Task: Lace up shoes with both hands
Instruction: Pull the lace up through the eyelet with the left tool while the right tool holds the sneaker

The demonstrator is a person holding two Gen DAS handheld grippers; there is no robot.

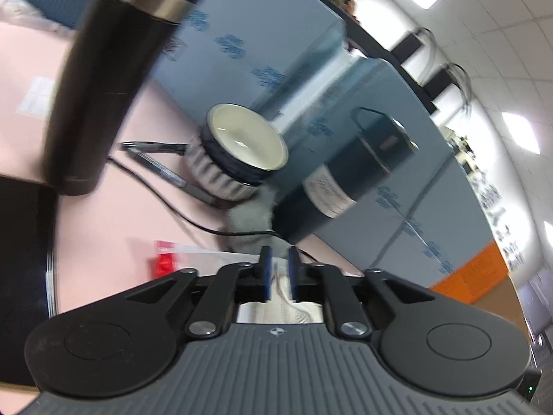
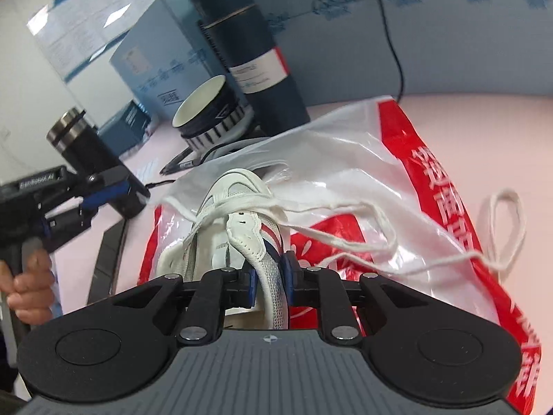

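A white sneaker with red and blue stripes lies on a red-and-white plastic bag. My right gripper is shut on the shoe's mesh collar edge. Loose white laces trail right from the eyelets and end in a loop on the pink table. The left gripper, held by a hand, hovers left of the shoe, apart from it. In the left wrist view, which is blurred, the left gripper has its blue pads a narrow gap apart, with white shoe fabric and a strand below them.
A ribbed mug, a black thermos, a dark tube canister, pens and a black cable stand behind the shoe. A blue partition backs the table. A black flat device lies at the left.
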